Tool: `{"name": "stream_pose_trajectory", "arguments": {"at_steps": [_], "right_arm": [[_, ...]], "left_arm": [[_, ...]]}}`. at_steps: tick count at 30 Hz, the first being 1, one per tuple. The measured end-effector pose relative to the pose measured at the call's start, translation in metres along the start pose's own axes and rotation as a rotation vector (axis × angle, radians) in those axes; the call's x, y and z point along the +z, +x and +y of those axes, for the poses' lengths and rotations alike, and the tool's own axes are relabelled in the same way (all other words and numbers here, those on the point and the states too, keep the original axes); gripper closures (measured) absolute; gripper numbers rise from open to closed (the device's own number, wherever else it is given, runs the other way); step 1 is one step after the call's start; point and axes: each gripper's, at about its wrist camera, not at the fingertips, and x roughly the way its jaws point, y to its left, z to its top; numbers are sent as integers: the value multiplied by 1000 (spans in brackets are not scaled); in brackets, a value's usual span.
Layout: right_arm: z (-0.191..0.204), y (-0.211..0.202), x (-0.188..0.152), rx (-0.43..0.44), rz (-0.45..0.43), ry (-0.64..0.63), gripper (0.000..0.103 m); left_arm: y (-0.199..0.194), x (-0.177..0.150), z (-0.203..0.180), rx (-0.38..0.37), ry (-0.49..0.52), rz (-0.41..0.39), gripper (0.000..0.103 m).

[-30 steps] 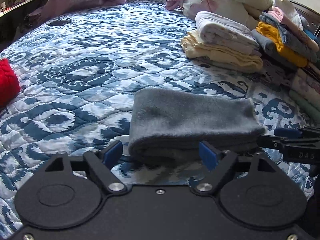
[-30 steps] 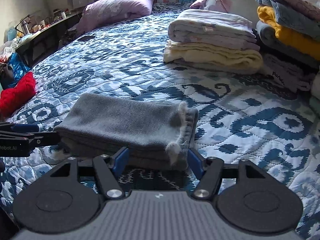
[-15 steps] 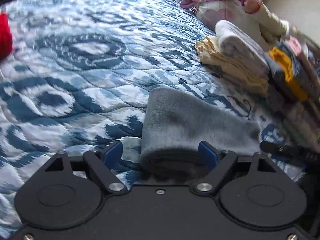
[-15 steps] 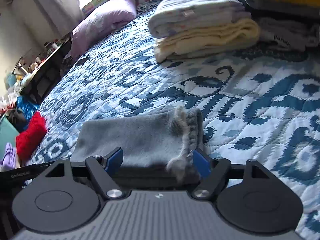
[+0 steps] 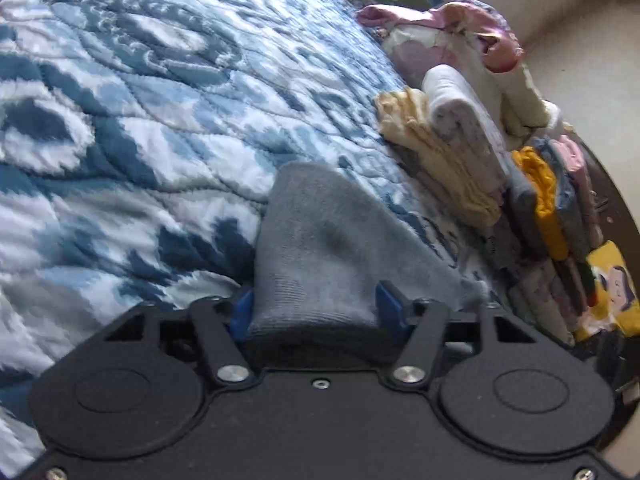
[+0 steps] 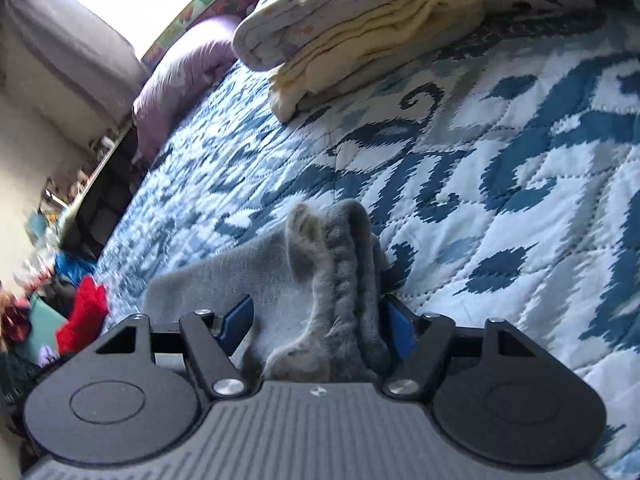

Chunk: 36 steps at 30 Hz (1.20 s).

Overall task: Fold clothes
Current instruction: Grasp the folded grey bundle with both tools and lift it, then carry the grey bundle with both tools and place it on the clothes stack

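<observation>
Two grippers, left gripper [image 5: 316,312] and right gripper [image 6: 318,322], each clamped on grey folded garment [image 5: 320,248], no legible writing.

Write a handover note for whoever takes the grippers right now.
Left gripper: shut on one end of the folded grey garment.
Right gripper: shut on its other end, the one with the thick hem.
Both ends are raised off the blue quilt.
Done: garment folded. Folded stack sits at the far side.
Left: probably carry it to the stack, release.
</observation>
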Motion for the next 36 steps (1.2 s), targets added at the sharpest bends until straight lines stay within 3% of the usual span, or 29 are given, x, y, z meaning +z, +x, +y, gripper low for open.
{"name": "stream_pose_trajectory", "arguments": {"at_steps": [1,4,6,10,16,23,30,36], "right_arm": [[1,0,0,-3,-2,-1,34],[7,-4,-2,-12,-2,-29,49],[8,-10,-3,15,0,-16,56],[29,-28,-9,71,-7,-41,57],[89,-37,-20,180,28,-116,57],[211,6,-47,322,150,-236,57],[375,65,-97,482,286,-387,57],[505,110,-141,612,364,-482,57]], "left_arm": [[0,-1,-2,13,1,-7,49],[-10,-2,0,11,-42,-15,64],[-24,-3,-1,2,-57,-27,68],[-66,-8,-4,7,-49,-65,70],[-153,-10,23,2,-132,-177,70],[-276,-15,90,35,-268,-390,71],[-399,-16,169,127,-382,-632,71],[-472,3,227,183,-440,-796,71]]}}
